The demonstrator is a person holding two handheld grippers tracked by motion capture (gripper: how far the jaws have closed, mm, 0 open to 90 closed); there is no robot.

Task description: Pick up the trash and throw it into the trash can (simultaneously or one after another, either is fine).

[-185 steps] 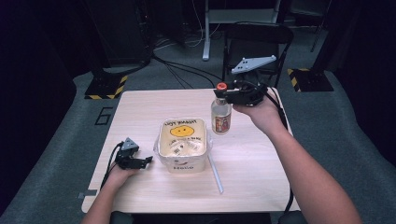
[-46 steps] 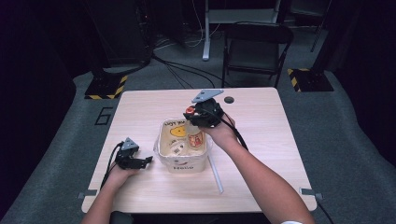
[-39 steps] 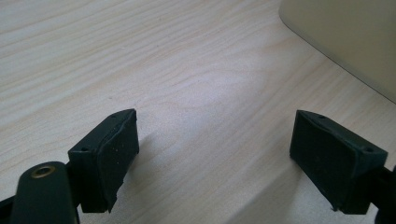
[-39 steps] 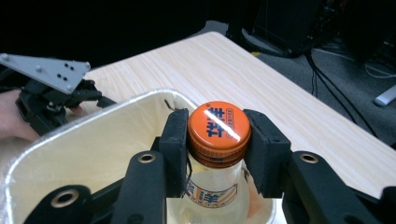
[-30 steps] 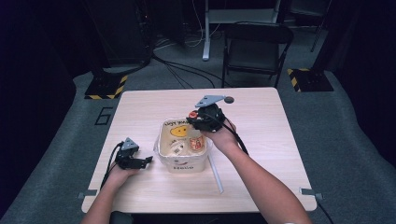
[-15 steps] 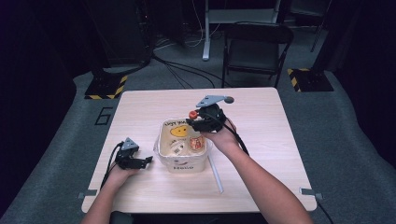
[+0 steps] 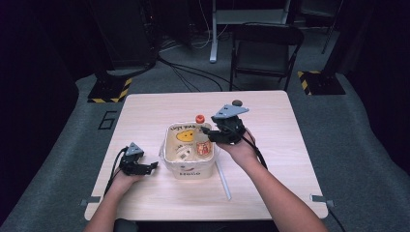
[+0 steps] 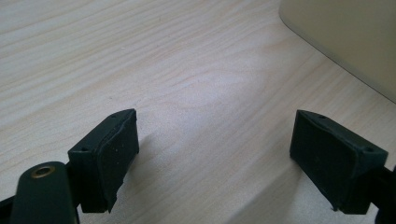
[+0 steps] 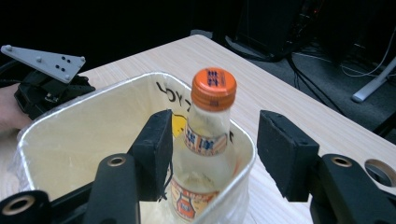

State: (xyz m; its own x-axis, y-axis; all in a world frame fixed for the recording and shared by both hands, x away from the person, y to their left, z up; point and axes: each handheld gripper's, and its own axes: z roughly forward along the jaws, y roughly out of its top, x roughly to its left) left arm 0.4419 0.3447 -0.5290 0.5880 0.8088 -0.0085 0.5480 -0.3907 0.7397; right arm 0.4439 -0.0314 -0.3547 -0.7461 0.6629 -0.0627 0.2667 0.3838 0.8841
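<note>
Bottle standing in the tub, right jaws just opened.
Bottle [image 9: 208, 140] leans at the tub [image 7: 170, 159] rim's 3 o'clock wall; right gripper [image 9: 212, 144] spread wide, pads clear; left gripper [image 8: 215, 154] wide, empty.

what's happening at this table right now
A person works at a wooden table with a gripper in each hand. The right gripper has just been opening its jaws around a glass bottle with an orange cap, which stands inside the white tub; the pads stand apart from it. The left gripper rests open on the table beside the tub, holding nothing. A thin white stick lies to the tub's right.
</note>
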